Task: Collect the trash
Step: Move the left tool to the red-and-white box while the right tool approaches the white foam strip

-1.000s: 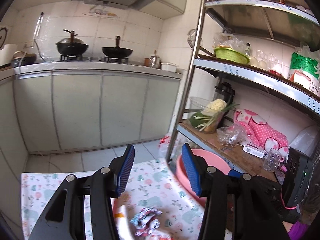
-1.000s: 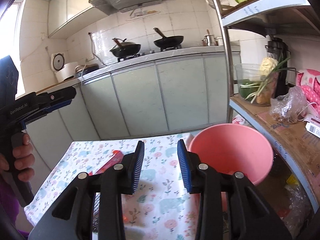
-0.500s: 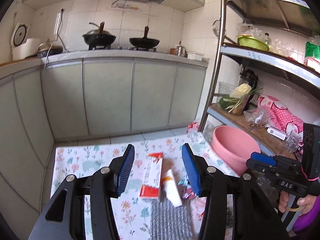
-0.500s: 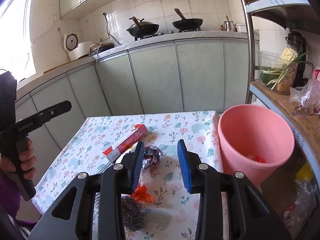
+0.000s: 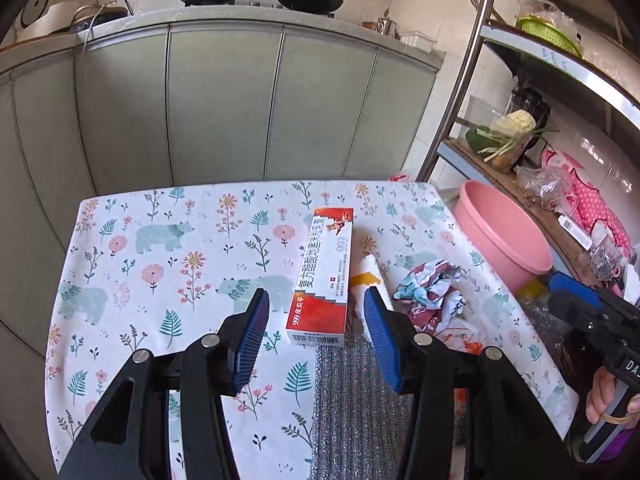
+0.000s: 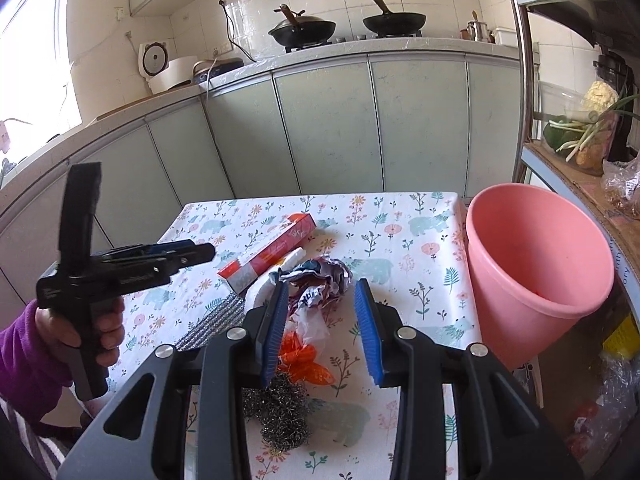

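Observation:
Trash lies on a table with a floral cloth (image 5: 160,248): a red-and-white carton (image 5: 325,276) (image 6: 266,256), a white tube (image 5: 370,276), a crumpled wrapper (image 5: 430,288) (image 6: 320,280), an orange wrapper (image 6: 302,356), a steel-wool scourer (image 6: 280,412) and a silver glitter cloth (image 5: 352,404) (image 6: 212,320). A pink bucket (image 5: 504,232) (image 6: 532,264) stands at the table's right edge. My left gripper (image 5: 316,340) is open and empty above the carton's near end. My right gripper (image 6: 322,328) is open and empty above the crumpled wrapper and the orange wrapper.
Grey-green kitchen cabinets (image 6: 328,128) run behind the table, with woks on the stove (image 6: 304,30). A metal shelf rack (image 5: 520,128) with vegetables and bags stands right of the bucket. The left gripper body and hand show in the right wrist view (image 6: 100,272).
Both grippers have tilted down and drawn back, so the table and the trash have come into view below them. Both stay open and empty.

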`<state>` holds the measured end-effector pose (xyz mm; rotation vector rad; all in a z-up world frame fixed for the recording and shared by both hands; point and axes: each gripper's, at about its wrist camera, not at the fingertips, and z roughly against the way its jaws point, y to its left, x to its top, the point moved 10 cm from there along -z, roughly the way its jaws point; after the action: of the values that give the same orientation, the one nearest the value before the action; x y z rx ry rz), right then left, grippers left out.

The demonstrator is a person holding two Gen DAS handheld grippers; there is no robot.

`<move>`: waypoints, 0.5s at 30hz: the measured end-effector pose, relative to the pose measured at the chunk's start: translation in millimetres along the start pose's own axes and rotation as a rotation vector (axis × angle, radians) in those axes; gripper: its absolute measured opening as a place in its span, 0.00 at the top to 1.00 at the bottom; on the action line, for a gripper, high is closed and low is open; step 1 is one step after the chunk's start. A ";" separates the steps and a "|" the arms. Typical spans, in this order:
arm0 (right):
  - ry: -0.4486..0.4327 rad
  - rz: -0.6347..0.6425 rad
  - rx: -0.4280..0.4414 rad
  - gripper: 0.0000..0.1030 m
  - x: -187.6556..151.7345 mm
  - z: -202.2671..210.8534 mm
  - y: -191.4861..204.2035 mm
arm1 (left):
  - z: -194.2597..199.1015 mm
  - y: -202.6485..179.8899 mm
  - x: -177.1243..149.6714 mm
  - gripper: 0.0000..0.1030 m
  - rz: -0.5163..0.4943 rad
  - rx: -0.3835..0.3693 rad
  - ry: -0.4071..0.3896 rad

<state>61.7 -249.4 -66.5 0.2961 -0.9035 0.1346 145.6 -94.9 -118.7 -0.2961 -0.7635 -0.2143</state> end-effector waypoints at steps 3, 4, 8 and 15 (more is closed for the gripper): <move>0.013 -0.008 0.002 0.66 -2.7 -4.4 -0.7 | -20.2 0.1 -4.8 0.53 -0.012 -0.002 0.050; 0.016 -0.009 0.003 0.66 -3.3 -5.8 -0.7 | -25.9 0.3 -6.5 0.53 -0.020 0.005 0.062; 0.032 -0.008 0.010 0.66 -4.9 -11.5 1.9 | -45.1 3.4 -12.7 0.53 -0.032 0.018 0.104; 0.064 0.028 0.037 0.66 -4.8 -20.8 21.8 | -56.2 4.2 -14.5 0.53 -0.005 -0.010 0.115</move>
<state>69.2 -222.2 -78.2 0.3114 -0.8423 0.1858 172.9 -108.8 -168.2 -0.2894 -0.6499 -0.2376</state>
